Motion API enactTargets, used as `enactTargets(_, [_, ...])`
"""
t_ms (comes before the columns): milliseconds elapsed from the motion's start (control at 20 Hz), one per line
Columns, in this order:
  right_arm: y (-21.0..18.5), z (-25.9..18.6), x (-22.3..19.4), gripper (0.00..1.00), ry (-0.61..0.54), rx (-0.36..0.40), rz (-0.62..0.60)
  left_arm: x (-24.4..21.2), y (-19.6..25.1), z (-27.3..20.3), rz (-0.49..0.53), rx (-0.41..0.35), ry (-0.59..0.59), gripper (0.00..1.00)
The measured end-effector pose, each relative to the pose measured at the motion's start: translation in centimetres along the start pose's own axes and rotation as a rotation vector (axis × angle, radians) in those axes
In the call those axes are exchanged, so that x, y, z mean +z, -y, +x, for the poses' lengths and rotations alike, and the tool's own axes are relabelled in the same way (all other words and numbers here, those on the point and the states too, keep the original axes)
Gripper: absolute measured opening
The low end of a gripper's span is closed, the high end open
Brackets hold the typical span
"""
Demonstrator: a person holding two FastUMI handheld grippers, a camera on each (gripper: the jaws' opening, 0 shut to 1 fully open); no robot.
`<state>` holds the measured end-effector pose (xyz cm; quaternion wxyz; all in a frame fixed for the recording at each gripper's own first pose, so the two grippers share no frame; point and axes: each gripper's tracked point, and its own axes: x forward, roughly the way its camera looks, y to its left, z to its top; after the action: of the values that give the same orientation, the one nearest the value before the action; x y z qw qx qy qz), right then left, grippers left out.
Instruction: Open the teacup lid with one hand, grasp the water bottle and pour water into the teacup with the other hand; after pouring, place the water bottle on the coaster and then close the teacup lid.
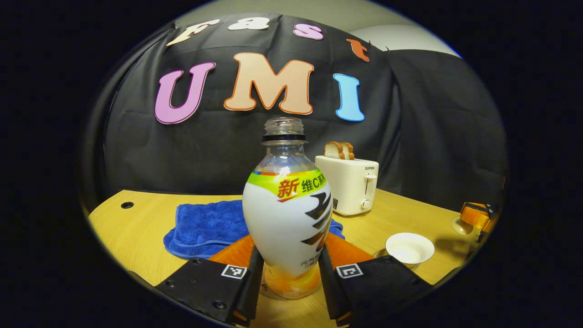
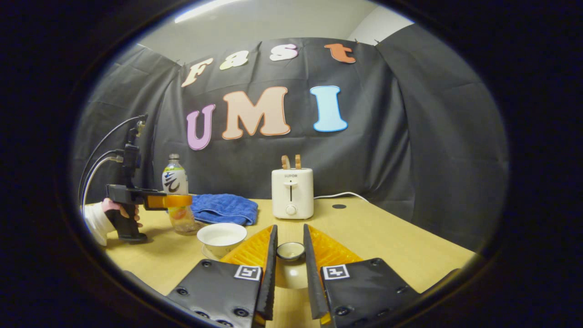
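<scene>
**Bottle gripped, lid held clear of the cup**

Our left gripper [image 1: 291, 273] pinches the water bottle [image 1: 289, 218] low on its body, both fingers pressed to its sides; the bottle stands upright on the table [image 1: 136, 228], uncapped. Our right gripper [image 2: 290, 269] clamps the teacup lid [image 2: 290, 251] by its knob, off to the side of the open teacup [image 2: 222, 238]

With the grip so low, we judge the bottle could swing or slip once tilted, spilling past the cup's rim. The towel [image 1: 205, 223] lies just behind the bottle and the toaster [image 1: 348, 182] stands farther back, so the free path runs across bare table toward the cup. We cannot make out the coaster
</scene>
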<state>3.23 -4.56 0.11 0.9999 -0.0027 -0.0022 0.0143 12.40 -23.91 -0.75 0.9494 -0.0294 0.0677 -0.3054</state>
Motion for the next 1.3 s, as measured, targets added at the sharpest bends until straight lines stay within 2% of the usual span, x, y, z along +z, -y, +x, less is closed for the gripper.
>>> enactTargets(250, [-0.1,0.0,0.0,0.34,-0.001,0.005,0.0,-0.1,0.4,0.4,-0.013,0.001,0.008,0.59])
enactTargets(650, [-0.1,0.0,0.0,0.34,-0.001,0.005,0.0,-0.4,0.3,0.5,0.0,0.02,-0.002,0.71])
enactTargets(800, [-0.2,0.1,0.0,0.34,0.0,0.01,0.0,-0.7,0.6,0.2,0.038,0.015,-0.001,0.82])
enactTargets(1000, [-0.3,0.2,-0.1,0.34,-0.001,0.012,0.0,-0.5,1.1,-0.1,0.074,0.016,0.013,0.88])
enactTargets(1300, [-0.1,0.3,-0.1,0.34,0.0,0.012,-0.001,-0.1,1.2,-1.4,0.07,0.025,0.056,0.88])
